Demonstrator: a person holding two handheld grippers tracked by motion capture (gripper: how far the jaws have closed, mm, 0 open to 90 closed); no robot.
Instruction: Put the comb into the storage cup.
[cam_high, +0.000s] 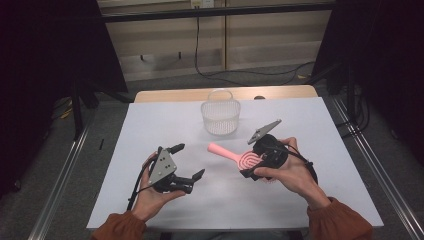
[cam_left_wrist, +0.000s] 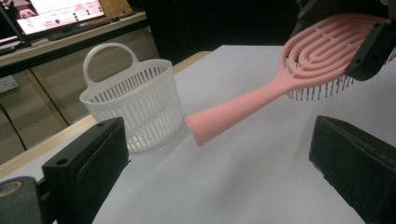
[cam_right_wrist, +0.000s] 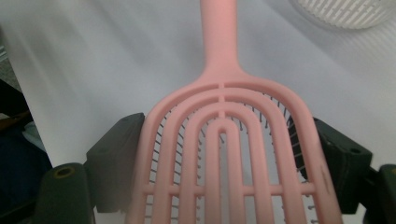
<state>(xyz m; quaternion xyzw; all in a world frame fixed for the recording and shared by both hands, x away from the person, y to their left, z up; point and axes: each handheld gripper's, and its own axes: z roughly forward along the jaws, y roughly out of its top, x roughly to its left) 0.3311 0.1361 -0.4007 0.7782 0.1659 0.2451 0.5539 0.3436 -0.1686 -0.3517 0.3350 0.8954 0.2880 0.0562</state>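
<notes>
- Right now the pink hairbrush (cam_high: 235, 156) is off the table, its slotted head clamped between the jaws of the right gripper (cam_high: 250, 165); in the right gripper view the two black jaws press on either edge of the head (cam_right_wrist: 224, 154).
- Its handle (cam_left_wrist: 233, 112) sticks out free toward the left gripper, tilted slightly downward, with the bristles facing the tabletop.
- Over the near left part of the sheet, the left gripper (cam_high: 192, 162) is held in the person's left hand (cam_high: 150, 192), jaws spread wide with nothing between them; the brush handle ends just short of them.
- Behind the brush, a white slotted basket (cam_high: 220, 116) with a loop handle stands upright near the far edge, apart from both grippers.
- Everything sits over a white sheet (cam_high: 150, 125) covering the table; a strip of wooden tabletop (cam_high: 170, 94) shows beyond it.
- Farther off, in the left gripper view, a lit monitor (cam_left_wrist: 51, 14) stands on a desk.
</notes>
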